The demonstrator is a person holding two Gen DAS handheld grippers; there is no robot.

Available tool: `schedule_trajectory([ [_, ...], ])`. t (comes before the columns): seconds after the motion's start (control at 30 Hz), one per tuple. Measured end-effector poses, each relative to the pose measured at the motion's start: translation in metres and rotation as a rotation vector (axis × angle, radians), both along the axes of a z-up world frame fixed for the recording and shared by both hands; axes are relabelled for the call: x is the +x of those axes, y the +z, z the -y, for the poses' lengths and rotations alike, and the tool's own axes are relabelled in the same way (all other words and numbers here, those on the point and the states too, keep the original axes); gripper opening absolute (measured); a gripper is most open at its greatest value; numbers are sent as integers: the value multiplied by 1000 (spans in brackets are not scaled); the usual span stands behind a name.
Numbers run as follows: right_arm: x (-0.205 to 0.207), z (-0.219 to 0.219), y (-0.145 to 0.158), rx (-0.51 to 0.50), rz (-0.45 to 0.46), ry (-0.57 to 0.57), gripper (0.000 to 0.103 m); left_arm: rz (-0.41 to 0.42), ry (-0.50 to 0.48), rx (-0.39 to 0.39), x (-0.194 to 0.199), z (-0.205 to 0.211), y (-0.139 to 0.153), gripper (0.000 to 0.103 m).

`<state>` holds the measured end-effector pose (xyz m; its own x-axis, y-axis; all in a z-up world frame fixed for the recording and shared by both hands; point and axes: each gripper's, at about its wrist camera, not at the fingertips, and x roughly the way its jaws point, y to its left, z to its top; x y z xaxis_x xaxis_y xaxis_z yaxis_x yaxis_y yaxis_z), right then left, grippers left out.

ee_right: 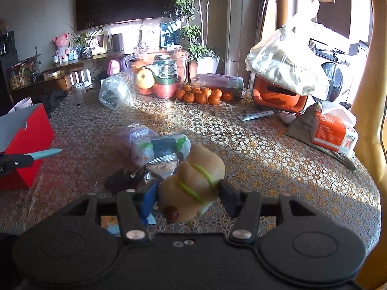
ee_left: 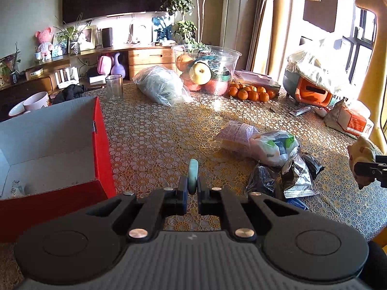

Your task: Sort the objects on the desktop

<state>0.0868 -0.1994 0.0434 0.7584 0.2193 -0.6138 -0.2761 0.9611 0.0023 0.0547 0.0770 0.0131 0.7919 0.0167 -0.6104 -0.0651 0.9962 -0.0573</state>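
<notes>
My left gripper (ee_left: pixel 192 188) is shut on a thin pale green flat object (ee_left: pixel 193 175), held edge-on above the tablecloth, just right of the open red box (ee_left: pixel 101 145). The same object shows as a teal blade (ee_right: pixel 46 153) in the right wrist view, beside the red box (ee_right: pixel 31 142). My right gripper (ee_right: pixel 188 193) is shut on a beige plush toy (ee_right: pixel 193 183) with green stripes. It also shows at the right edge of the left wrist view (ee_left: pixel 361 159). Snack packets (ee_left: pixel 273 149) lie on the table between the grippers.
A clear bowl of fruit (ee_left: pixel 205 70), tangerines (ee_left: pixel 251 93), a plastic bag (ee_left: pixel 162 85), a glass (ee_left: pixel 113 88), an orange container (ee_right: pixel 278 94) under a bag, a tissue pack (ee_right: pixel 333 133) and a tube (ee_right: pixel 256 115) stand at the far side. The table edge curves at the right.
</notes>
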Motion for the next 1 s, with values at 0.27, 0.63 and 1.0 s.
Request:
schedule_trajectory([
  [0.27,-20,-21,14,11,17,57,55,20,18,13,-26,-11,16,6],
  [0.63,-45,-78,39,12,64,203,55,79,63,27,-61,-42,39,6],
  [1.0,-55,-156,51,-6,92,360,55,102,160,40,-89,-93,52,7],
])
